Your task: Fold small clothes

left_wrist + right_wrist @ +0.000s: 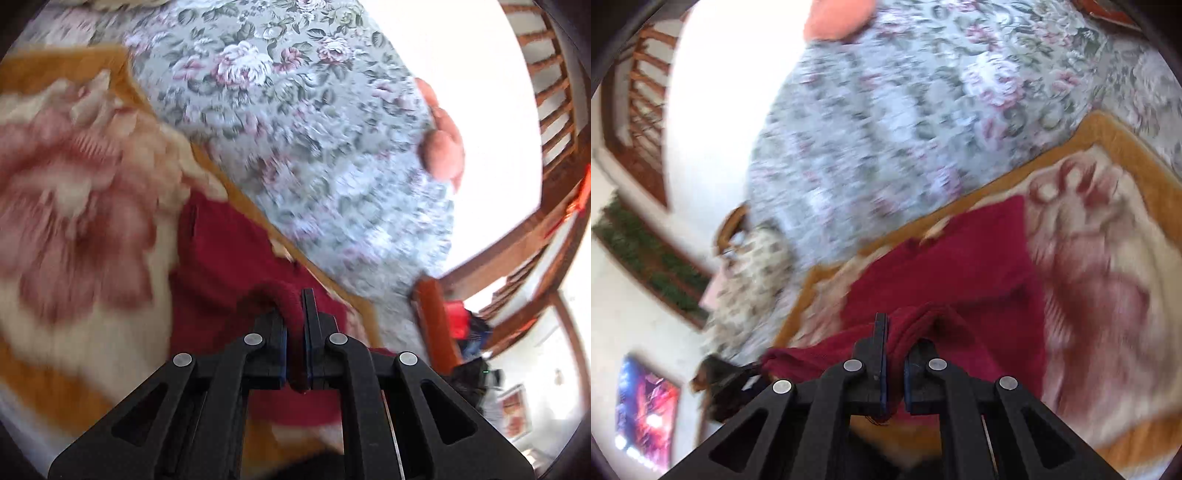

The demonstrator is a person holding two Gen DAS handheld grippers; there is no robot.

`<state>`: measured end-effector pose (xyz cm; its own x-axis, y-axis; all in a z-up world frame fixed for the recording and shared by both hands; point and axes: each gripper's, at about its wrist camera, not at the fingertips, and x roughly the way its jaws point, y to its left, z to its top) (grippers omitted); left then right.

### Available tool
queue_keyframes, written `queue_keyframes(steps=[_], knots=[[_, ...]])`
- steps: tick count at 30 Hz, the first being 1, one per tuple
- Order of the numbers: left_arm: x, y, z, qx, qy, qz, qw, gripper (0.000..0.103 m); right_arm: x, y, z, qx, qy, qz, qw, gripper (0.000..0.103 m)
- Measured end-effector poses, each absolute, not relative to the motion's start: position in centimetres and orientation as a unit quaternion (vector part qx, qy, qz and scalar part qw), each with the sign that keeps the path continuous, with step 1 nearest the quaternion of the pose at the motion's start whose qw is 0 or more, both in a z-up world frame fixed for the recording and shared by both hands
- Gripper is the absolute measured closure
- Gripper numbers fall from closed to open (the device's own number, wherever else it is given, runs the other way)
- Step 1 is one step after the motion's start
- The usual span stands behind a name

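I see the dark red garment (pixel 960 273) lying partly on a blanket (pixel 1108 280) with an orange border and a big reddish flower print, its near edge lifted at both ends. My left claw (pixel 295 332) is pinched tight on a rolled red hem, the cloth bulging up between its fingers. My right claw (pixel 895 369) is closed on a bunched fold of the same garment. The blanket rests on a grey floral cover (pixel 303 122). Both views are motion-blurred. Wooden railings (pixel 554 85) show at the edge, and a framed picture (pixel 646 410) hangs on the pale wall.
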<state>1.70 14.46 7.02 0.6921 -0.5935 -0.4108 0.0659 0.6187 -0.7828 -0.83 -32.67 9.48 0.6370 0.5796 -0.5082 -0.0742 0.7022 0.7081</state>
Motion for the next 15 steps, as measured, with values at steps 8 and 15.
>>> queue_keyframes(steps=[8, 15], knots=[[11.2, 13.2, 5.5, -0.341, 0.365, -0.164, 0.851, 0.098, 7.9, -32.4, 6.3, 0.309, 0.389, 0.146, 0.855, 0.098], [16.1, 11.7, 2.0, -0.31, 0.426, -0.128, 0.84, 0.091, 11.2, -32.7, 2.9, 0.316, 0.396, 0.114, 0.855, 0.097]])
